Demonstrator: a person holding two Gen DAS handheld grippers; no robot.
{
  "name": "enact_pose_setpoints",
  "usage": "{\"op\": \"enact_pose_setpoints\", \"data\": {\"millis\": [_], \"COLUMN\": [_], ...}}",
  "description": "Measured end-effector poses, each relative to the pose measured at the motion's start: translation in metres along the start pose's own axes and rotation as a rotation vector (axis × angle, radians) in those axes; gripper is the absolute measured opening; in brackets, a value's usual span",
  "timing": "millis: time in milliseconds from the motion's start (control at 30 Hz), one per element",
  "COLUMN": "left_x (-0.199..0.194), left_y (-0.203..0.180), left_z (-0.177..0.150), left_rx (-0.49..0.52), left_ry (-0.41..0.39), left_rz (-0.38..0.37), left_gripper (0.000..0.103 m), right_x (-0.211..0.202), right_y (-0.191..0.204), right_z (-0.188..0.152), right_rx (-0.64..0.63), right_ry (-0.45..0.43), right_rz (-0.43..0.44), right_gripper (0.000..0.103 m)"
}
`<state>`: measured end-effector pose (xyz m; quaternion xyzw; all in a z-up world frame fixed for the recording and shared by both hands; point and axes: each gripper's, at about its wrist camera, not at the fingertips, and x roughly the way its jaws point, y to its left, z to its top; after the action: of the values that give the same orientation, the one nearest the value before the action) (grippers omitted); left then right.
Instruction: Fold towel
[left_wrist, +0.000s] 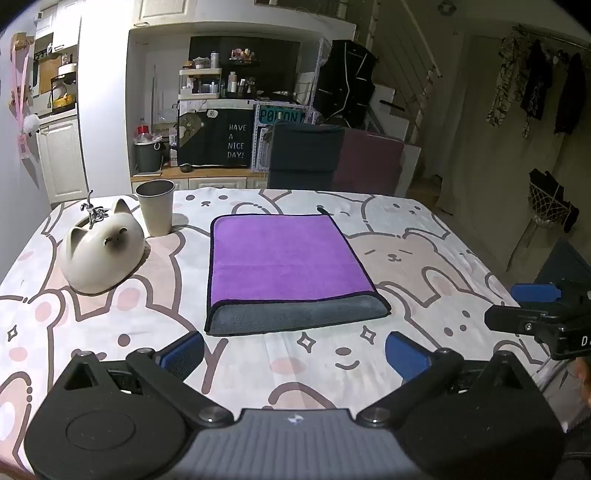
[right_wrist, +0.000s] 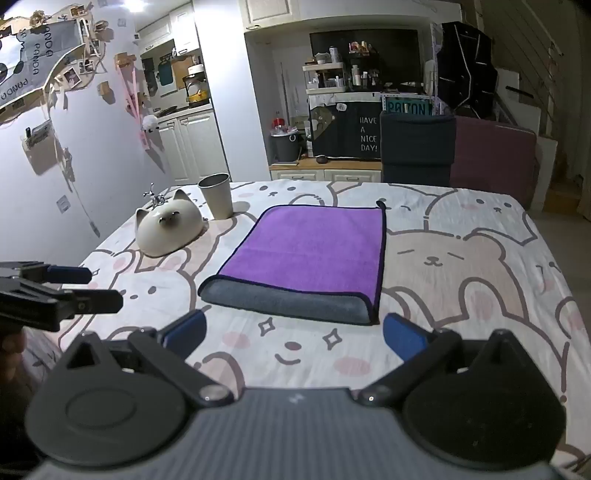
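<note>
Item: left gripper, fingers gaping wide, holding nothing, hovering over desk just short of towel.
Item: right gripper, fingers also spread wide, empty, sitting beside the left one.
Item: towel, purple over grey, lying flat mid-desk, straight ahead of both pairs; folded grey edge facing them, running L-R. Neither hand looking clearly nearer.
Item: cat-shaped ceramic and cup, sitting far-left, apart from towel.

Purple towel, folded flat, grey underside showing, seemingly halved
</note>
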<state>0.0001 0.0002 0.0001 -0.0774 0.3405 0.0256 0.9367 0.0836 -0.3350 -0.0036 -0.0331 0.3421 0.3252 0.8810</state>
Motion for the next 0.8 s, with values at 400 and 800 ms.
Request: {"op": "enact_pose_setpoints", "data": {"millis": [400, 800], "left_x": [0.0003, 0.0003], "left_y": [0.0003, 0.0006], "left_z": [-0.0001, -0.0001], "left_rx": [-0.001, 0.0], "left_ry": [-0.003, -0.004], "left_rz": [0.002, 0.002], "left_gripper": [0.103, 0.103], "right_x": [0.0002, 0.0012], "right_y": [0.0001, 0.0006], "right_z": [0.0001, 0.0004], "right_rx": [-0.001, -0.001], "right_ry": [0.001, 0.002], "right_rz": [-0.001, 0.0], "right_gripper": [0.103, 0.103]}}
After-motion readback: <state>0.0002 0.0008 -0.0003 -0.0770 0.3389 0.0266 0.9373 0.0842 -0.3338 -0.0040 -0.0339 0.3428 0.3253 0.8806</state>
